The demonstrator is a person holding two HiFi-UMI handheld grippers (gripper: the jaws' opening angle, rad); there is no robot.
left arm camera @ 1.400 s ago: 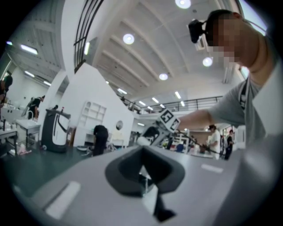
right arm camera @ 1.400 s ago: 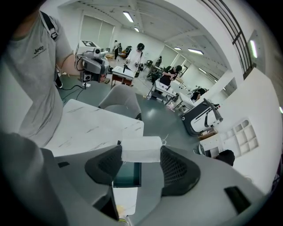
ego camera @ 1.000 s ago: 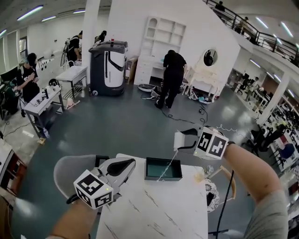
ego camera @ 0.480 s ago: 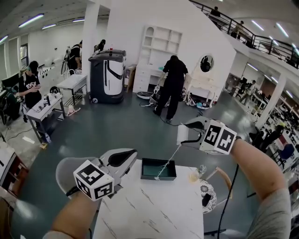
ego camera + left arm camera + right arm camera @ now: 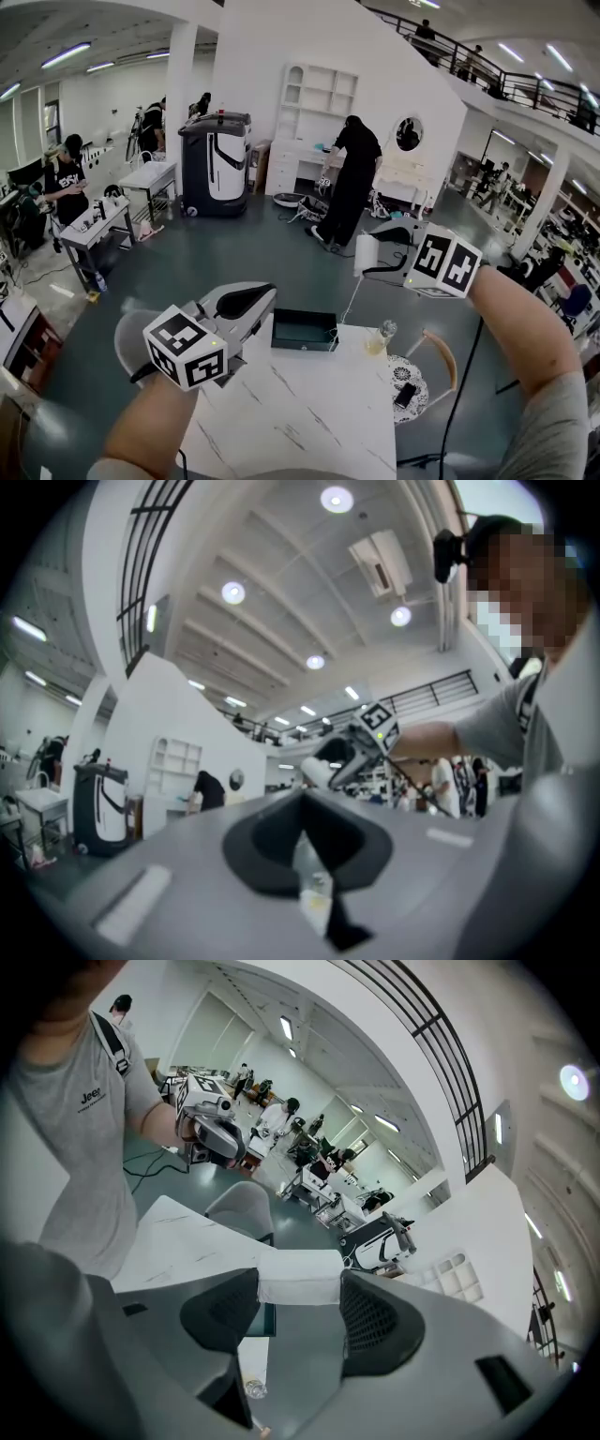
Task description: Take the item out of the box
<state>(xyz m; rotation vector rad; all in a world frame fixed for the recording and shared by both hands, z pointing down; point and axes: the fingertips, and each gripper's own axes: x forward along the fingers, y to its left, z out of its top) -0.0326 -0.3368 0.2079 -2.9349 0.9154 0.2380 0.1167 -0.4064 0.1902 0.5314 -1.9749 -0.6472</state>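
marble-top table (image 5: pixel 309 412) in an open hall: item lifted above the box, cable trailing.
right gripper (image 5: pixel 375 255) pinches the white block-shaped item (image 5: pixel 365 254) between both pads, high above and just beyond the dark open box (image 5: pixel 304 330). a thin white cable (image 5: pixel 349 302) hangs from the item down to the box. risk: the cable end appears to lie inside the box, so a fast pull could snag it on the wall and drag or tip the box, or twist the block out of the pads. left gripper (image 5: pixel 246 302) has its tongs pressed together on nothing, so nothing restrains the box. pose: right forearm raised and extended forward, jaws pointing left. left forearm low at the table's near-left side, jaws aimed toward the box.
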